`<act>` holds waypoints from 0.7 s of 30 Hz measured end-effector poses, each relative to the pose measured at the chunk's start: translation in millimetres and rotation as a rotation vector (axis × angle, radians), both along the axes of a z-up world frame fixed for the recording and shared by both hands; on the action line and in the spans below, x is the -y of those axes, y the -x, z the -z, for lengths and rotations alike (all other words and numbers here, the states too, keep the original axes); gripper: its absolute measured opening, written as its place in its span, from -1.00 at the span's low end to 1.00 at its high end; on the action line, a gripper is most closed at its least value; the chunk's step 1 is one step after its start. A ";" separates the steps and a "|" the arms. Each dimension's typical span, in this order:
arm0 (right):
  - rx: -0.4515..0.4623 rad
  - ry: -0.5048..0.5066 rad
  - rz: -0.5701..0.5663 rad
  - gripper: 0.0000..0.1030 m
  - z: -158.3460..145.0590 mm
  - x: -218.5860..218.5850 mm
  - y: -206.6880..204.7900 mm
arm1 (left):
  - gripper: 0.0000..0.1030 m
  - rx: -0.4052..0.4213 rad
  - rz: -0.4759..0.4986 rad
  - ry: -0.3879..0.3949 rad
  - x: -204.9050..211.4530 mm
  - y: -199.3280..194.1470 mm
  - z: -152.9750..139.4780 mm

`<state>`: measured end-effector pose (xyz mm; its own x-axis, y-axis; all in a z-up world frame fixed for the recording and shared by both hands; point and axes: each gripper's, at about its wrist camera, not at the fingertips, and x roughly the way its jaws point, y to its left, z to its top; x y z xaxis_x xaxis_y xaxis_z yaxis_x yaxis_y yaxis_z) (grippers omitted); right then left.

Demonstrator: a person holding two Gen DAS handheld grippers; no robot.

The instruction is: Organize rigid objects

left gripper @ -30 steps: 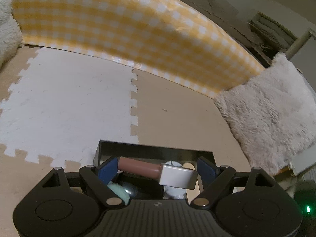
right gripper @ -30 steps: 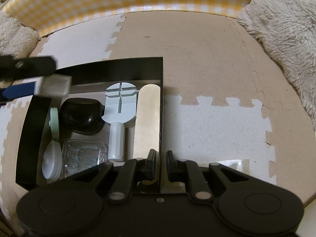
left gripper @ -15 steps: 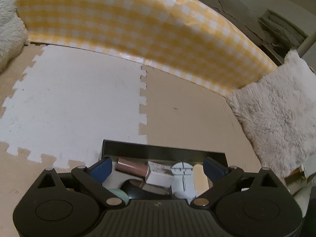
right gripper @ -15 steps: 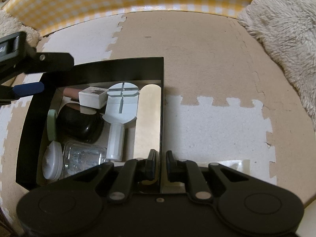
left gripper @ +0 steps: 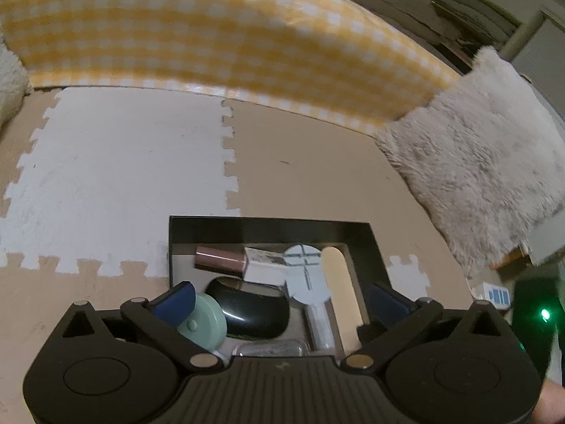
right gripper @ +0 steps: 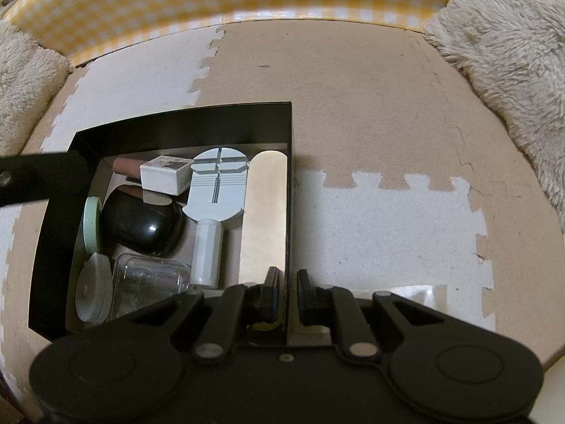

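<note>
Now lipstick [left gripper: 231,259] lies beyond open left claw [left gripper: 279,300].

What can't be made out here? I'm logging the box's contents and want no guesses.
- Clear jar: contents too murky, near end cut by right gripper.
- Black box: near wall hidden by both grippers.
- White block: label too small.
- Left gripper: right wrist view shows only an edge.
</note>
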<state>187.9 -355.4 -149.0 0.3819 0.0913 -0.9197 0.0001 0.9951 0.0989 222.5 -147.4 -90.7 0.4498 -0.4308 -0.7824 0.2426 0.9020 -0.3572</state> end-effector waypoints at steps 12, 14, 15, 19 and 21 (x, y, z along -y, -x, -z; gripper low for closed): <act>0.000 -0.001 0.002 -0.76 -0.2 1.0 0.5 | 1.00 0.040 0.050 -0.048 -0.6 34.8 -23.4; 0.000 -0.001 0.003 -0.76 -0.2 0.9 0.5 | 1.00 0.051 0.052 -0.058 -3.0 39.9 -26.3; 0.000 -0.001 0.002 -0.76 -0.3 0.9 0.5 | 1.00 0.055 0.052 -0.061 -4.2 42.3 -27.3; 0.001 0.002 0.002 -0.76 -0.4 1.0 0.6 | 1.00 0.070 0.050 -0.076 -10.7 52.6 -30.5; 0.003 0.005 0.002 -0.76 -0.5 0.7 0.7 | 1.00 0.078 0.046 -0.084 -14.3 57.9 -32.2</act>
<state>187.2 -356.1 -148.4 0.3848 0.0860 -0.9190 0.0022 0.9956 0.0941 164.5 -133.0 -58.5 0.4920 -0.3871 -0.7798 0.3085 0.9151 -0.2596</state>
